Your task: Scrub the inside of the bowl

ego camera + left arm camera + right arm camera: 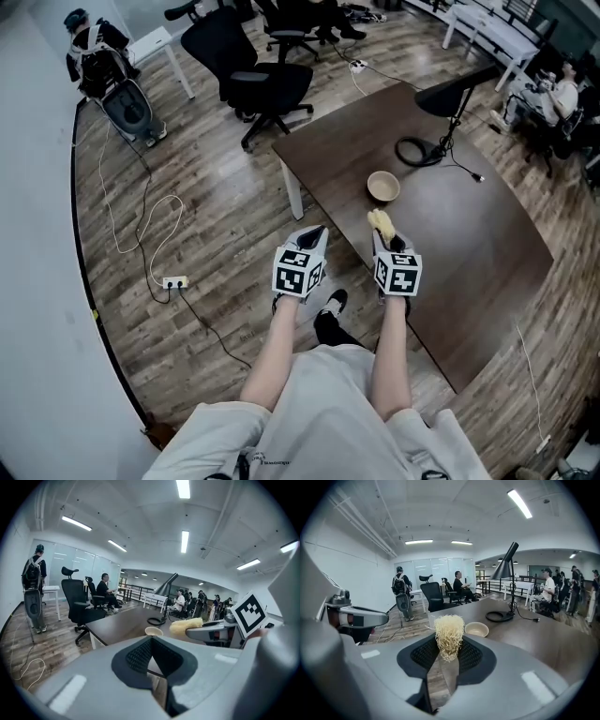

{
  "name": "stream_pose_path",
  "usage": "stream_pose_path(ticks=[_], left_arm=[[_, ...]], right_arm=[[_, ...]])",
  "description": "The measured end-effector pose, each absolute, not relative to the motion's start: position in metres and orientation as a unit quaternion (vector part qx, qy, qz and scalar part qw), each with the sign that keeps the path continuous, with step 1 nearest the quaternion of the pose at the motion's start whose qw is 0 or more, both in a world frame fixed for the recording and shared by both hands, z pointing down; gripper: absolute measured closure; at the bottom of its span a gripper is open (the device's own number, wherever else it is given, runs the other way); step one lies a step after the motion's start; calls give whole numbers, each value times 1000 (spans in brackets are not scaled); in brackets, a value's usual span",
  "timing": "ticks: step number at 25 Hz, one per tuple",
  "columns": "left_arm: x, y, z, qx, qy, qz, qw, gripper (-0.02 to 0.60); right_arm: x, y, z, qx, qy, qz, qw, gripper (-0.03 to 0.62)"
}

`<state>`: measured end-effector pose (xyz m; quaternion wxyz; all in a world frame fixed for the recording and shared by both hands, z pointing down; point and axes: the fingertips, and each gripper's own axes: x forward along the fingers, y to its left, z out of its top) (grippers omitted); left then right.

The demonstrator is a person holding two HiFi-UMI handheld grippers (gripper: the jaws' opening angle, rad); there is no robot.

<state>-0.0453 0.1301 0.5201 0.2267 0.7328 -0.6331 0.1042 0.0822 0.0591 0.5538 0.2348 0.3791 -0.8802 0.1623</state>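
Observation:
A small beige bowl [382, 187] stands empty on the dark brown table [469, 253], near its left side. My right gripper [382, 228] is shut on a pale yellow fibrous scrubber [379, 221], held above the table's near edge just short of the bowl. In the right gripper view the scrubber [449, 635] sticks up between the jaws, with the bowl [477, 629] just behind it. My left gripper [318, 232] hangs shut with nothing in it, left of the right one and off the table's corner. The left gripper view shows the bowl [153, 631] ahead and the scrubber [186, 626] at right.
A black desk lamp [457, 91] with a coiled cable [413, 151] stands on the table beyond the bowl. Black office chairs [264, 82] are on the wood floor at the back. A power strip [174, 281] and cords lie on the floor at left. People sit at far desks.

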Motion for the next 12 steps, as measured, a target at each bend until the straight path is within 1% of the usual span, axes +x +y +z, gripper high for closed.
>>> stream_pose_path(ticks=[8, 12], left_arm=[[-69, 62, 519, 738, -620, 140, 229, 581], [-80, 21, 520, 741, -616, 157, 217, 581]], right_arm=[[66, -19, 556, 396, -872, 180, 226, 468], [55, -61, 558, 404, -869, 185, 217, 468]])
